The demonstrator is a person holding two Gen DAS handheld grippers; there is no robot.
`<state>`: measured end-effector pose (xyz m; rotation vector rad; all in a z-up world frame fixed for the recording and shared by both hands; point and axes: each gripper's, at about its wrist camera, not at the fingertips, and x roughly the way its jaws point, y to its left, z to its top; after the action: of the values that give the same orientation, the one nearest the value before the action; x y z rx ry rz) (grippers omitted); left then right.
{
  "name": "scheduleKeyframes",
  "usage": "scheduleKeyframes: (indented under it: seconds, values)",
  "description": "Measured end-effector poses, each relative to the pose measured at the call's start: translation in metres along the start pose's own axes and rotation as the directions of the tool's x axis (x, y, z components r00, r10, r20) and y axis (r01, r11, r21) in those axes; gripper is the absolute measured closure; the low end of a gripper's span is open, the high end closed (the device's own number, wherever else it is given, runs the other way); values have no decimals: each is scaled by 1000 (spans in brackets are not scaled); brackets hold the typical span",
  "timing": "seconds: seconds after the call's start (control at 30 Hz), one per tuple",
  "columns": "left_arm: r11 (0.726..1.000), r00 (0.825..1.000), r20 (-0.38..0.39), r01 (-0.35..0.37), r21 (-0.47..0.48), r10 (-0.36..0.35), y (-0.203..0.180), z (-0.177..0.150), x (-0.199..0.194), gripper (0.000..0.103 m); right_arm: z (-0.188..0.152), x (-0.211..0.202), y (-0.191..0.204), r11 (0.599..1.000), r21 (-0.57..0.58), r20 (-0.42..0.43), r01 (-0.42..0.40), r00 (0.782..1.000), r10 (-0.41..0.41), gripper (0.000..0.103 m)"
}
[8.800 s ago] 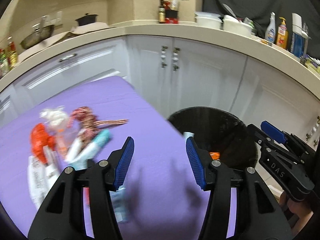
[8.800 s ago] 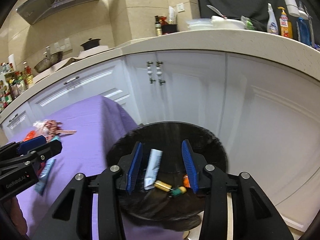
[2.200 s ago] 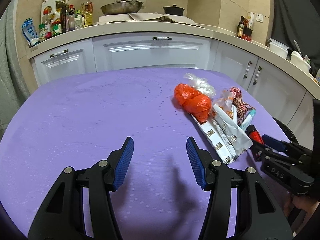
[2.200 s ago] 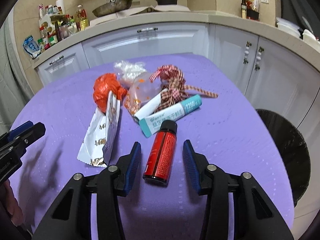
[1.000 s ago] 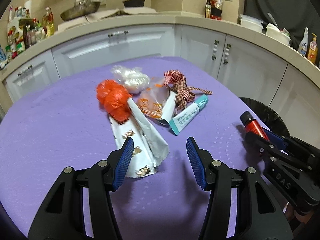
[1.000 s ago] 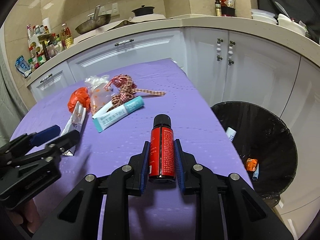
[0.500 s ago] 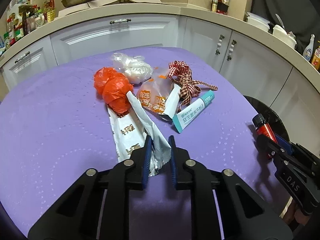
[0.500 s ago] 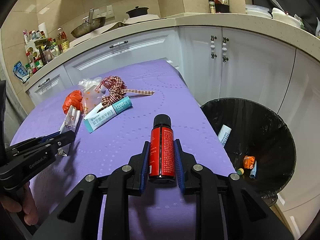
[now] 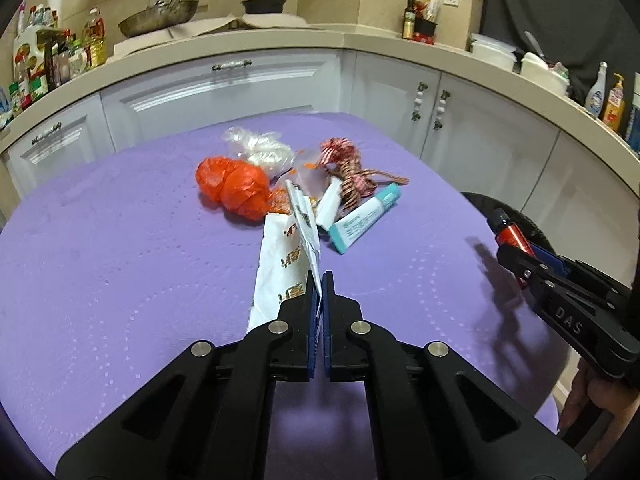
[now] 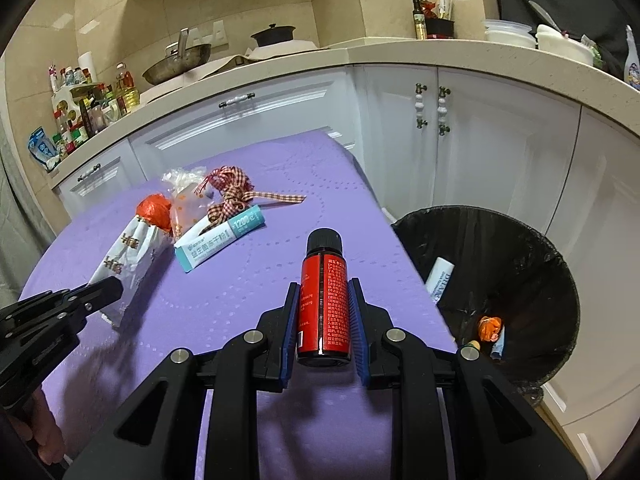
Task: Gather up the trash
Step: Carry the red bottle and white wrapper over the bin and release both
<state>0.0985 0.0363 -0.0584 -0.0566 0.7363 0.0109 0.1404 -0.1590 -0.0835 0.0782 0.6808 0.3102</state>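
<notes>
My left gripper [image 9: 319,280] is shut on the near end of a white snack wrapper [image 9: 286,256] that lies on the purple table [image 9: 120,264]. My right gripper [image 10: 323,292] is shut on a small red bottle [image 10: 325,300] with a black cap, held above the table near its right edge; it also shows in the left wrist view [image 9: 510,236]. A black-lined trash bin [image 10: 512,296] stands on the floor right of the table with a few scraps inside. An orange bag [image 9: 234,188], a clear bag [image 9: 258,146], a checked ribbon [image 9: 352,172] and a teal-and-white tube [image 9: 364,218] lie together on the table.
White kitchen cabinets [image 10: 460,128] and a curved countertop [image 9: 280,46] stand behind the table, close behind the bin. Bottles, a pan and a pot sit on the counter.
My left gripper has shut fully on the white wrapper and its near end has lifted. My right gripper keeps the red bottle and has drifted a little closer to the bin.
</notes>
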Motion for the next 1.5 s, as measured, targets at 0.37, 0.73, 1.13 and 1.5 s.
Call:
scheduleKeyframes:
  seconds: [0.37, 0.73, 1.13, 1.5]
  values:
    - [994, 995, 55, 78, 72, -83, -39, 11, -13, 101, 5, -17, -34, 996, 56, 41, 68, 997, -70, 79]
    - [968, 982, 44, 172, 182, -183, -100, 27, 8, 101, 10, -31, -80, 980, 111, 74, 165, 982, -174, 79]
    - [932, 967, 35, 233, 278, -253, -167, 43, 40, 101, 11, -26, -126, 960, 160, 76, 228, 967, -243, 79]
    - [908, 963, -11, 256, 332, -268, -205, 48, 77, 101, 8, -7, -151, 951, 190, 47, 245, 965, -258, 79]
